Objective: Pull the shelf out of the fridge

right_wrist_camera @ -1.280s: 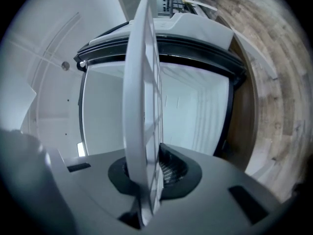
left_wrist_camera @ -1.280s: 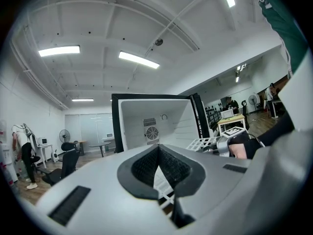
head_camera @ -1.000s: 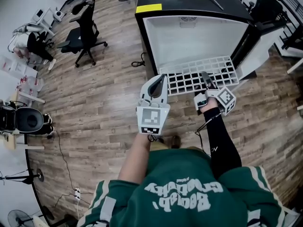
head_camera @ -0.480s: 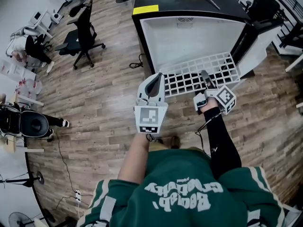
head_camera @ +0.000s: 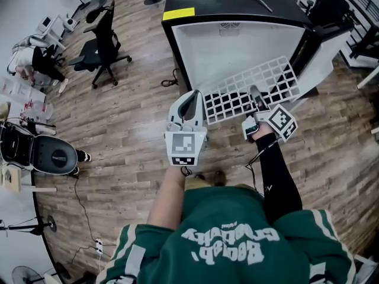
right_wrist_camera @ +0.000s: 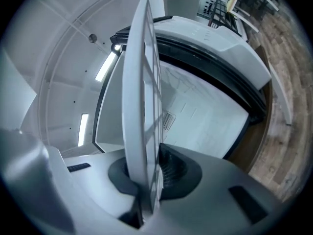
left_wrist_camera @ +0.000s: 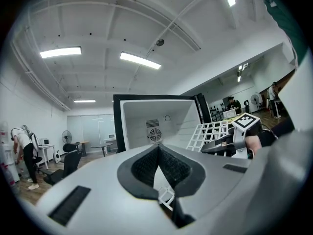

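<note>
A: Fridge?

B: Compact fridge [head_camera: 243,49]. Glossy black shell, smooth white liner, door swung open on its right. Round fan grille [left_wrist_camera: 154,134] in the back wall. Plain yellow sticker [head_camera: 179,13] on the top front corner; no print legible.

A: The shelf?

B: White shelf [head_camera: 254,84], a flat rigid lattice of square cells. It sits in the mouth of the fridge with its front part jutting out over the plank floor [head_camera: 130,117]. It is tilted, right side higher than left.

A: Right tool?

B: Right tool [head_camera: 256,94] is clamped on the front edge, right of middle. Its own view shows the lattice edge-on between the ribbed black pads, both pressing on it.

A: Left tool?

B: Left tool [head_camera: 192,99] is at the shelf's front left corner. Its textured pads narrow to a tight V, and a bit of white lattice looks pinched at the foot of it.

A: Markings?

B: Each tool has a grey moulded body and a cube of black-and-white square markers [head_camera: 185,147]. There is white lettering on the person's green sweatshirt [head_camera: 231,241], upside down; I can't read it with confidence.
</note>
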`<control>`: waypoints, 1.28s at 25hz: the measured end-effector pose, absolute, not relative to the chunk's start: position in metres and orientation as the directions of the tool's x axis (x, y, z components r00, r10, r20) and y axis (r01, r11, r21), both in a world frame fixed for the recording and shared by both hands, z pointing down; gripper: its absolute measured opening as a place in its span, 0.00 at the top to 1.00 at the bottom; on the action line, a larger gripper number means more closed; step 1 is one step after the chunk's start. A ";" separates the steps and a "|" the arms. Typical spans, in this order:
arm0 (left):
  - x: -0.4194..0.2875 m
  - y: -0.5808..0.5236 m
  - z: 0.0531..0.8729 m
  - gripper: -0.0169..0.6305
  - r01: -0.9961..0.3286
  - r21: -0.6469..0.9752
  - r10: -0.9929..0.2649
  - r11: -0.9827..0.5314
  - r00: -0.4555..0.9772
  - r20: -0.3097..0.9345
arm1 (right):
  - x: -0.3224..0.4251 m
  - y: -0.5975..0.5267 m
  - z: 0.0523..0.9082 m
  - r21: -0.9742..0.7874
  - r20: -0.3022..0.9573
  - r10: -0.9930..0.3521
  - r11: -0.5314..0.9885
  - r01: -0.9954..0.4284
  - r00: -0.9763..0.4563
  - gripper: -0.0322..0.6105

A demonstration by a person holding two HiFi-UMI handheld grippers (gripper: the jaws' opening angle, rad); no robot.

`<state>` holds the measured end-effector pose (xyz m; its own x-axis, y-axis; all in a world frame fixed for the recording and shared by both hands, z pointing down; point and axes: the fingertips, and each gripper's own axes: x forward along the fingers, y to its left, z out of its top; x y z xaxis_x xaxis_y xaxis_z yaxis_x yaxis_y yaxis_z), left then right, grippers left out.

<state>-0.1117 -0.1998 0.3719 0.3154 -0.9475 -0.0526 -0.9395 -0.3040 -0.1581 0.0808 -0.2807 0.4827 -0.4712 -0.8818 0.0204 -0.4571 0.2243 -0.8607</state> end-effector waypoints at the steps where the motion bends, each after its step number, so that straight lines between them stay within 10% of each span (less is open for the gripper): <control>1: -0.112 -0.200 0.371 0.95 -0.940 -0.159 -0.948 -0.302 0.314 -0.052 | 0.080 -0.281 0.479 -0.855 0.017 -0.880 0.233 -0.463 -0.474 0.89; 32: -0.103 -0.227 0.378 0.95 -0.927 -0.180 -0.941 -0.329 0.338 -0.021 | 0.060 -0.288 0.440 -0.288 0.110 -0.880 0.416 -0.863 -0.461 0.89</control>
